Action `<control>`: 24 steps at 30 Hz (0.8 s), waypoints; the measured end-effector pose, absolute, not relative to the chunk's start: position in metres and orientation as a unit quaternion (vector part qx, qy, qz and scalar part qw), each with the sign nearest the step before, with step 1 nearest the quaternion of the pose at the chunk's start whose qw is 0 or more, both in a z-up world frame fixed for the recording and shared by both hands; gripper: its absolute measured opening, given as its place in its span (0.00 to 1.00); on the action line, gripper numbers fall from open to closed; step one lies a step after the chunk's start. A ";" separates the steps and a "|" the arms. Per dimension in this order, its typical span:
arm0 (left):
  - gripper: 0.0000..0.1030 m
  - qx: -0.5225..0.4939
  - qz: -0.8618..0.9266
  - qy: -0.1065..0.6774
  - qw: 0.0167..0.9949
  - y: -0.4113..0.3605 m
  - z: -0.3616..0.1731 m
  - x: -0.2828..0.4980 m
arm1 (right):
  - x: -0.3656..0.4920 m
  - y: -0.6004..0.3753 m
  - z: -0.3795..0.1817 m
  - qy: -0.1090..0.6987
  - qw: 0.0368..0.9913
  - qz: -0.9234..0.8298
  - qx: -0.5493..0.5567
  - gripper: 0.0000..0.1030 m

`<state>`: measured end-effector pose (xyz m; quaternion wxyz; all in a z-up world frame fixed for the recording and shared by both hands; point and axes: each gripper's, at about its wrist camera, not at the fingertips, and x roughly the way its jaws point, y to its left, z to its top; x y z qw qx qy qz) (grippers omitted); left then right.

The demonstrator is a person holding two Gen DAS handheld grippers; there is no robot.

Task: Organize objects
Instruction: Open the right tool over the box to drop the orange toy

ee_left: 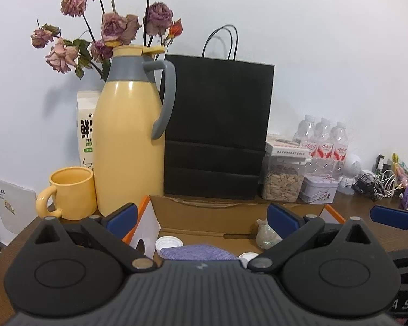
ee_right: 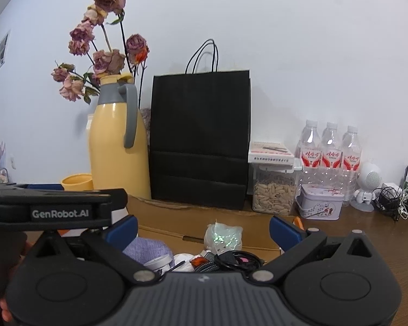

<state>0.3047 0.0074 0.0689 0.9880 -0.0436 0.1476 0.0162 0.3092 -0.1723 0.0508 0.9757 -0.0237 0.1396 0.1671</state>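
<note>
An open cardboard box (ee_left: 204, 214) with orange-edged flaps lies on the brown table just ahead of both grippers. Inside it I see a purple cloth (ee_left: 197, 252), white caps (ee_left: 168, 243), a small glittery pouch (ee_right: 223, 237) and a tangle of black cable (ee_right: 235, 262). My left gripper (ee_left: 202, 216) stands wide open over the box's left part, nothing between its blue pads. My right gripper (ee_right: 202, 228) is also wide open above the box's right part and holds nothing. The left gripper's body shows at the left edge of the right wrist view.
Behind the box stand a yellow thermos jug (ee_left: 130, 141), a yellow mug (ee_left: 70, 197), a milk carton (ee_left: 87, 127), dried roses (ee_left: 106, 27), a black paper bag (ee_left: 217, 125), a seed jar (ee_left: 283, 182), a small tin (ee_left: 318, 193), water bottles (ee_left: 323, 141) and cables (ee_left: 378, 184).
</note>
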 end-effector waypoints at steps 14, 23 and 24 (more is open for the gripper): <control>1.00 -0.037 -0.007 0.135 0.990 0.011 0.085 0.248 | 0.258 -0.192 0.059 0.124 0.977 0.168 -0.037 1.00; 1.00 -0.035 -0.025 0.154 0.987 0.007 0.077 0.206 | 0.217 -0.204 0.048 0.149 0.971 0.179 -0.046 1.00; 1.00 -0.035 -0.026 0.157 0.987 0.006 0.075 0.202 | 0.213 -0.206 0.046 0.154 0.971 0.179 -0.047 1.00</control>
